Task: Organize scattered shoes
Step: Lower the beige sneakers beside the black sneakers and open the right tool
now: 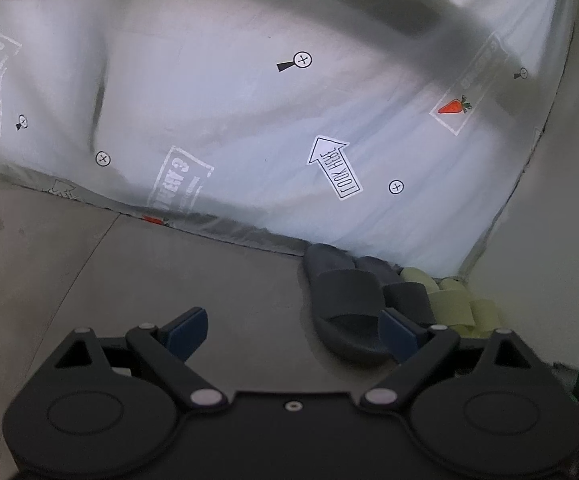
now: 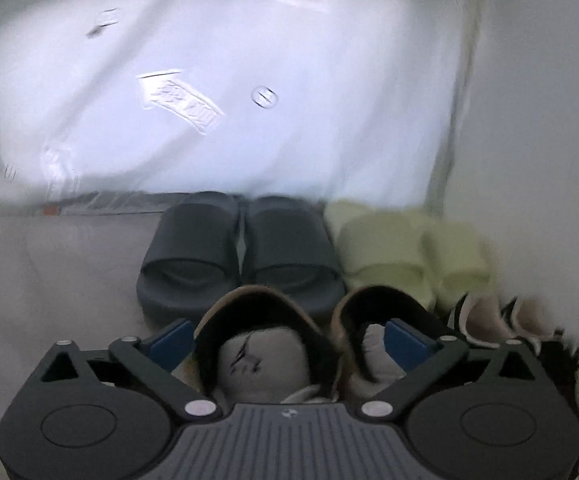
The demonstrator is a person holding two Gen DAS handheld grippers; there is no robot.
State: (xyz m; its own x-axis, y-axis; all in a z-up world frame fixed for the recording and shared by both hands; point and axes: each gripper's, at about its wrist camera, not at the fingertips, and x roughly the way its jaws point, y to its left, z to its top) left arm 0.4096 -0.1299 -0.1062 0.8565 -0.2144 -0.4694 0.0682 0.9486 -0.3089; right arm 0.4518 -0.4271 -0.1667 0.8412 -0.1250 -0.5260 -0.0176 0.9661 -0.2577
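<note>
While both grippers gape empty: brown slippers [image 2: 265, 320], soft, light.
Right gripper [image 2: 289, 340] straddles them; pinch the brown rim. Left gripper [image 1: 293, 332] idle.

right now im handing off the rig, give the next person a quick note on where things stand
Left gripper: jaws open, empty, hovering over the floor beside the dark slides.
Right gripper: jaws open, straddling the brown-trimmed slippers, not closed on either.
Done: dark slides paired side by side against the bed sheet, toes toward it; pale green slides paired to their right.
Second row: the brown-trimmed slippers sit in front of the dark pair; a black-and-white striped pair lies to their right, blurred.
Left: check the second row's alignment; anything outside these views is unknown.
</note>
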